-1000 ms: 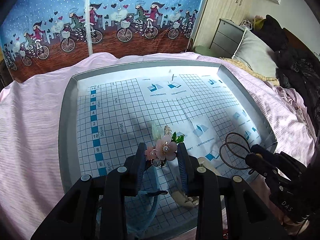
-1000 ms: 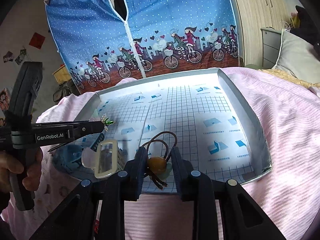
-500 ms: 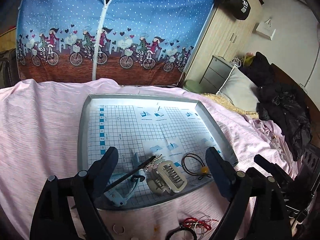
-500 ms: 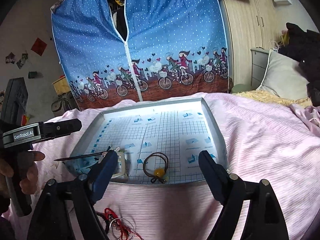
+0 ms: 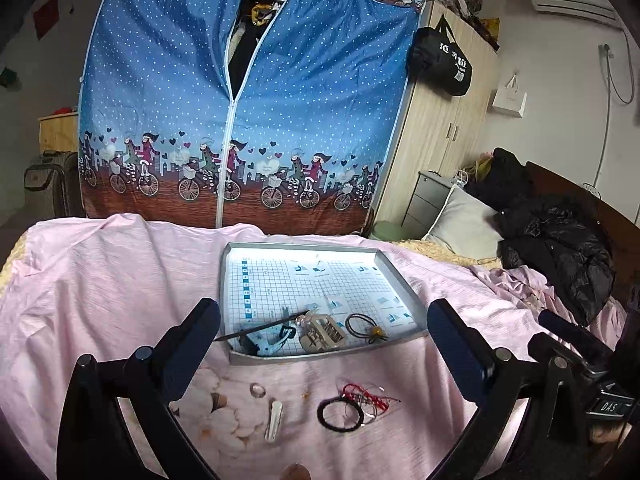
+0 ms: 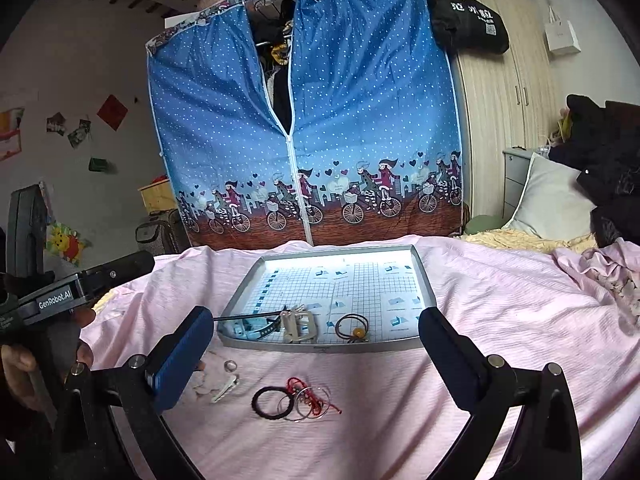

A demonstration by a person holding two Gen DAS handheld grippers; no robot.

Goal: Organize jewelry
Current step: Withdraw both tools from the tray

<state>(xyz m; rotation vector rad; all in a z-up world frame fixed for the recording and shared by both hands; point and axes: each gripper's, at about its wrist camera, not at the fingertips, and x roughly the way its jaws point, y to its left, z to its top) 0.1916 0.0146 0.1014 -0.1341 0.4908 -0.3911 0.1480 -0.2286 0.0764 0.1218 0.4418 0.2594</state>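
— Pink striped bedsheet covers everything, with a grey tray lined in grid paper sitting on it. Behind stands a blue dotted fabric wardrobe, unzipped at the top.

— And the jewelry?

— Along the tray's near edge: a black hair stick poking over the rim, a beige claw clip, a brown hair tie with an amber bead. On the sheet nearer the cameras lie a black hair tie, red cord with thin rings, a white clip.

— Grippers?

— Left gripper and right gripper both gape wide, holding nothing.

— Anything unclear?

— The blue thing under the stick — too tangled to name.
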